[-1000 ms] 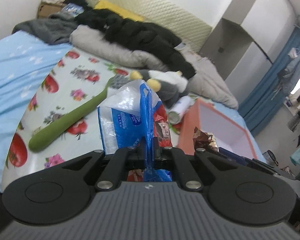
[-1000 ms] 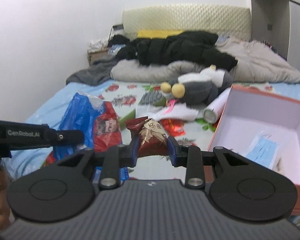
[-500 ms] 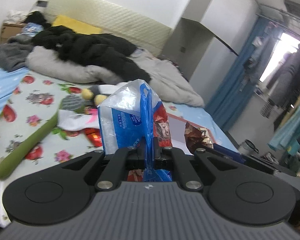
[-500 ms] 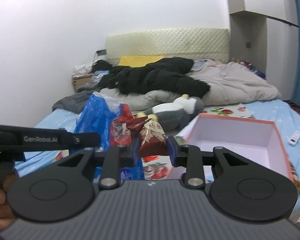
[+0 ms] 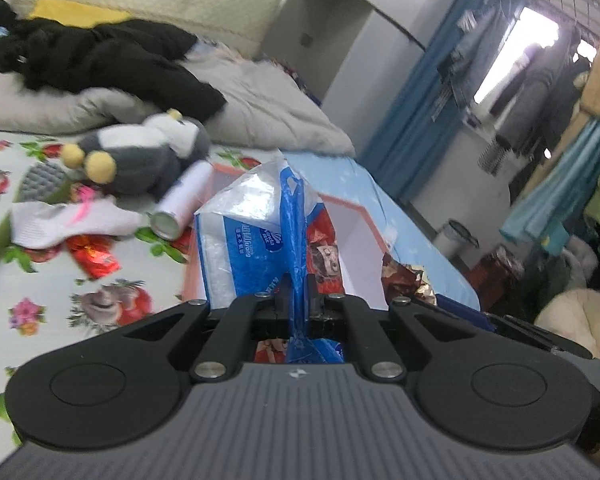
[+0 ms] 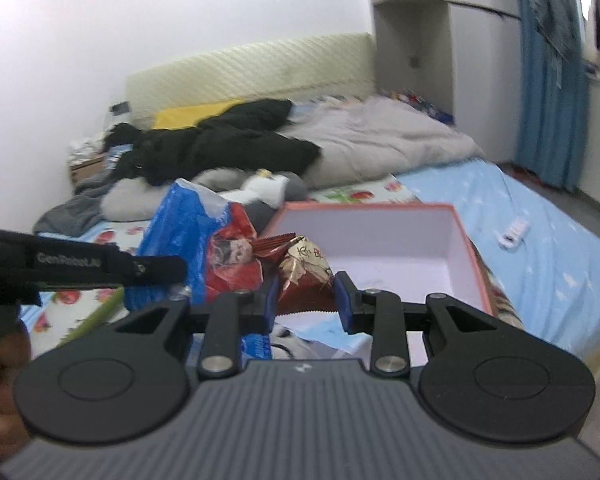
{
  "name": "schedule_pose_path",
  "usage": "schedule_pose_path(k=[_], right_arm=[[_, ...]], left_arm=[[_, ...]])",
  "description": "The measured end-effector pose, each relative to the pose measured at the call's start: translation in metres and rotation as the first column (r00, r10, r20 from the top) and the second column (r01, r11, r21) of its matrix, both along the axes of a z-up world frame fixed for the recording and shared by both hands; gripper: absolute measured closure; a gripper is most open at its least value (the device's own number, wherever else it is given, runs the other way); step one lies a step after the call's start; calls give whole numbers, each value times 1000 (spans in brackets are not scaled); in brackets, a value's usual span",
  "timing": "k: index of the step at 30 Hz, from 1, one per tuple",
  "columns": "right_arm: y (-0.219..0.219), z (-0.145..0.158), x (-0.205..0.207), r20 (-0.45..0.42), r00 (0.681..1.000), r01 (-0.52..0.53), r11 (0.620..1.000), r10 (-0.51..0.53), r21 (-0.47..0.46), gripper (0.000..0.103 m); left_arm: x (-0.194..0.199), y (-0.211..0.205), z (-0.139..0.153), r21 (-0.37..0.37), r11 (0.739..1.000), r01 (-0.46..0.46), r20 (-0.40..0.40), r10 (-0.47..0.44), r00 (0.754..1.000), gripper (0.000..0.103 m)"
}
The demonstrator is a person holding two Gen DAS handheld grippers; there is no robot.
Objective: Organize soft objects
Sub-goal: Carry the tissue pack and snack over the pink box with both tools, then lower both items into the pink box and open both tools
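Blue and white plastic, the tissue bag (image 5: 256, 240), hangs from my left gripper (image 5: 298, 292), whose fingers are pressed together on its blue handle strip. It is in the air, in front of the orange-rimmed box (image 6: 384, 216) on the bed (image 6: 540, 248). My right gripper (image 6: 306, 300) is clamped on a brown snack packet (image 6: 306, 270) (crinkled foil), held above the box's near edge.

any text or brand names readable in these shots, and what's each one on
"GenRobot.AI": on the black bar of the left gripper, seen blurred in the right wrist view.
Tissue pack in the left gripper: white print on its blue band, too blurred to read.
Brown snack packet in the right gripper: red characters, not legible.
Red packet: cartoon face, no readable words.
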State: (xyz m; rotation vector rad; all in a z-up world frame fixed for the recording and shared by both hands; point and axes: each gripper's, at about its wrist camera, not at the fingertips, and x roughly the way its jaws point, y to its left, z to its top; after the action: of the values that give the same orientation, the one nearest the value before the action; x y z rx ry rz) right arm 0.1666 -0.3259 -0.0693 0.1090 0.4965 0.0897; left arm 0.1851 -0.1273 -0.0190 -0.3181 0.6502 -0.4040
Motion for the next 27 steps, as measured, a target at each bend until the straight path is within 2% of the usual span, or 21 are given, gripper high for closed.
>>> schedule_pose_path(k=[4, 12, 24, 26, 27], right_arm=[[-20, -22, 20, -58, 997, 55, 998, -54, 17, 70], [-42, -52, 65, -152, 985, 82, 996, -78, 20, 70], [-67, -99, 108, -274, 959, 97, 993, -73, 73, 68], [-70, -102, 109, -283, 957, 99, 991, -70, 89, 67], [-71, -103, 109, -282, 957, 100, 990, -70, 95, 67]], left_arm=[[35, -22, -21, 16, 998, 55, -45, -54, 997, 98], [105, -65, -61, 48, 990, 132, -143, -124, 982, 98], [181, -102, -115, 95, 978, 185, -271, -153, 950, 97], [188, -105, -122, 104, 977, 188, -287, -151, 946, 87], [190, -107, -124, 111, 976, 190, -291, -150, 945, 75]])
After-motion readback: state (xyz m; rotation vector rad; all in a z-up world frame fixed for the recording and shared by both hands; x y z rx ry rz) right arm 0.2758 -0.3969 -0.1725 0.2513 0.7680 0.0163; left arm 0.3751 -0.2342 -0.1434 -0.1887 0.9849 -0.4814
